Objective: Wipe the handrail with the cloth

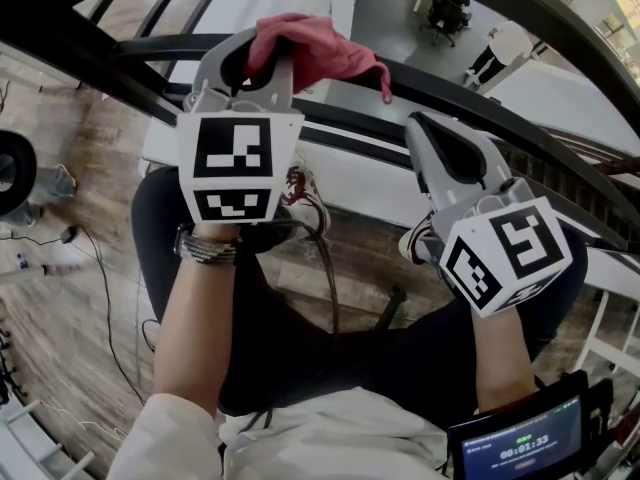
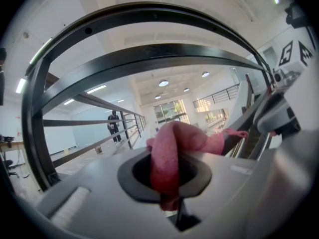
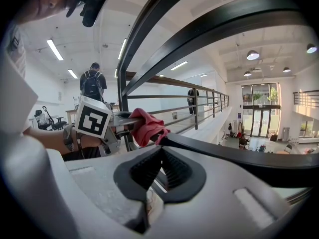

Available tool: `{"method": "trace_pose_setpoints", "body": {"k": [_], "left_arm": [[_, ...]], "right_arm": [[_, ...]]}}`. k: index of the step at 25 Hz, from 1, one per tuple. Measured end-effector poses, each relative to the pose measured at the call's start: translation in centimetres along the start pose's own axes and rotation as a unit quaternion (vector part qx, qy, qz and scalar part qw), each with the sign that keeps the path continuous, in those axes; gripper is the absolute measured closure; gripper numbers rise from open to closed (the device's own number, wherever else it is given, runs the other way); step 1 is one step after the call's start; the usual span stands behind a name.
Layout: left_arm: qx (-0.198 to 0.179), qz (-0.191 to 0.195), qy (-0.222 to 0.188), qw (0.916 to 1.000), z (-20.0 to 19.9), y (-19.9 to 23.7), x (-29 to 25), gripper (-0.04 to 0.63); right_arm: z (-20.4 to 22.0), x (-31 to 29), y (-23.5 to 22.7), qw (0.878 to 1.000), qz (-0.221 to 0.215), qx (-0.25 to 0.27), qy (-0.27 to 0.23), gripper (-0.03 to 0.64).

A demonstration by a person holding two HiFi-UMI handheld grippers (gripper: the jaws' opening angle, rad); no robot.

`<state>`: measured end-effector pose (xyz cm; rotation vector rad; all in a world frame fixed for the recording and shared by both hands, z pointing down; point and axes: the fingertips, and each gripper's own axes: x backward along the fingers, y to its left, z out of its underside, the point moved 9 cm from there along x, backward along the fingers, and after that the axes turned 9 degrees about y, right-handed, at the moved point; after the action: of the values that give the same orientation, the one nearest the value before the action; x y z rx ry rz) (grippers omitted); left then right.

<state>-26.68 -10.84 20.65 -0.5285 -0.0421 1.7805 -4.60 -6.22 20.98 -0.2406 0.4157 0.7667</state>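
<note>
A pink-red cloth (image 1: 312,48) is draped over the black handrail (image 1: 470,106), and my left gripper (image 1: 255,66) is shut on it. In the left gripper view the cloth (image 2: 175,151) bulges up between the jaws, with the curved handrail (image 2: 149,59) arching above. My right gripper (image 1: 438,136) sits just right of the cloth, close to the rail, shut with nothing in it. In the right gripper view its jaw tips (image 3: 160,151) meet beside the handrail (image 3: 239,158), and the cloth (image 3: 147,126) and the left gripper's marker cube (image 3: 92,118) lie beyond.
Several lower black rails (image 1: 90,63) run parallel under the handrail. Far below is an open hall floor with people (image 1: 492,53). A person (image 2: 114,126) stands along the walkway. A timer screen (image 1: 522,444) hangs at my right hip. Cables (image 1: 105,298) lie on the wooden floor.
</note>
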Motion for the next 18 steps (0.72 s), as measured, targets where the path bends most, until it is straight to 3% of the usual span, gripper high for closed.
{"method": "trace_pose_setpoints", "body": {"k": [18], "left_arm": [[-0.006, 0.005, -0.003, 1.0, -0.19, -0.57, -0.09, 0.568]], "right_arm": [[0.12, -0.19, 0.01, 1.0, -0.003, 0.001, 0.003, 0.615]]}}
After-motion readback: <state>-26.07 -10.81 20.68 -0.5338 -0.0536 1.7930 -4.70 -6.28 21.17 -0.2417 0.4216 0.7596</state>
